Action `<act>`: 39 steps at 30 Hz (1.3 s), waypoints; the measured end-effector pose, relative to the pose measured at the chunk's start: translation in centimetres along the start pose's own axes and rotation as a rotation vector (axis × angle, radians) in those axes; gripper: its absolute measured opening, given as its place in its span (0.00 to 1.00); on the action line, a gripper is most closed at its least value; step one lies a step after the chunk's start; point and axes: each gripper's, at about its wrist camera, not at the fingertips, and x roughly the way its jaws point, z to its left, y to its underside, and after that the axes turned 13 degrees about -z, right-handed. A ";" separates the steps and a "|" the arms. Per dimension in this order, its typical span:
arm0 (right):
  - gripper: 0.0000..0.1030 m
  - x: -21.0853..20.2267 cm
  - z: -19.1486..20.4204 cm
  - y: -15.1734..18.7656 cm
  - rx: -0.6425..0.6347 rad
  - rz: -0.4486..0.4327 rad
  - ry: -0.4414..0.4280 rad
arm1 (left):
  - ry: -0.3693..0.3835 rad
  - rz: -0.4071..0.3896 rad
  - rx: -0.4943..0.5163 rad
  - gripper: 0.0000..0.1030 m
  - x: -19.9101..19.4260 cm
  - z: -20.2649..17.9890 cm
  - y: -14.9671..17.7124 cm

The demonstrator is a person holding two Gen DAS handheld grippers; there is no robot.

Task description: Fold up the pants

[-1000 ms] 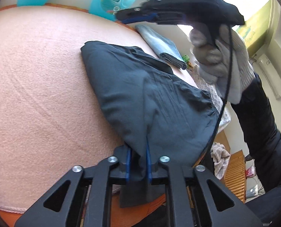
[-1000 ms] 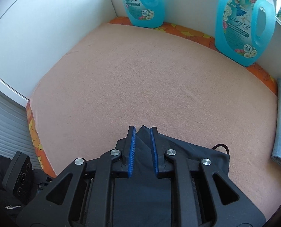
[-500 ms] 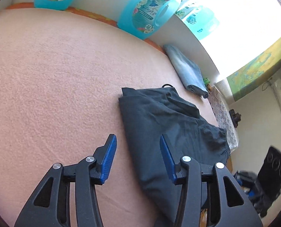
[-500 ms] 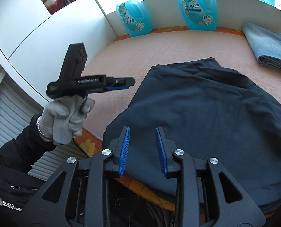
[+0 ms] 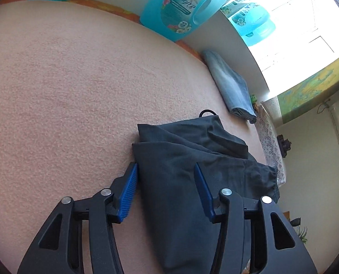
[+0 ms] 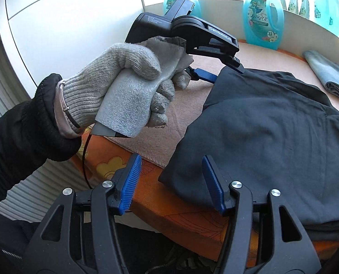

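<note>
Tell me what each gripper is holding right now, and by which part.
Nothing is held. The left gripper is closing with the dark pants' folded edge between its pads, not pinched. The right gripper is opening around the pants' near corner.

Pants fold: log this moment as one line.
pants: folded on pink blanket | left gripper: closing, astride edge, no grip | right gripper: opening, over corner, no grip

One dark pants (image 5: 192, 171); one folded blue cloth (image 5: 231, 86); two grippers (image 5: 166, 189)

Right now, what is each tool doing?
Left tool: closing, dark pants between its fingers, ungripped.
Right tool: opening, holding nothing.
</note>
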 end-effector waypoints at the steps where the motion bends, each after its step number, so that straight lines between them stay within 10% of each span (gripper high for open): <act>1: 0.57 0.1 0.6 0.1 -0.016 -0.003 0.025 | 0.000 -0.001 0.007 0.19 0.2 0.0 -0.1; 12: 0.60 1.7 3.6 1.4 -0.109 0.024 0.168 | 0.025 -0.048 0.107 0.08 0.2 -1.6 -2.0; 21: 0.18 1.0 2.3 0.8 -0.065 0.020 0.167 | 0.022 -0.043 0.109 0.07 0.1 -0.9 -2.0; 25: 0.15 1.1 2.3 0.3 -0.101 0.015 0.170 | 0.011 -0.040 0.059 0.38 -0.7 0.1 -2.1; 33: 0.14 1.1 2.0 0.3 -0.095 0.008 0.158 | -0.026 -0.011 0.058 0.43 0.1 0.8 -0.9; 35: 0.13 1.0 2.1 0.2 -0.098 0.005 0.159 | -0.012 -0.010 0.063 0.35 0.6 0.4 -0.7; 37: 0.12 0.6 2.2 0.1 -0.098 -0.001 0.158 | 0.003 0.003 0.073 0.03 1.1 0.0 -0.5; 39: 0.11 0.1 2.0 -0.2 -0.082 -0.016 0.149 | 0.021 -0.012 0.078 0.03 0.8 -0.6 -0.5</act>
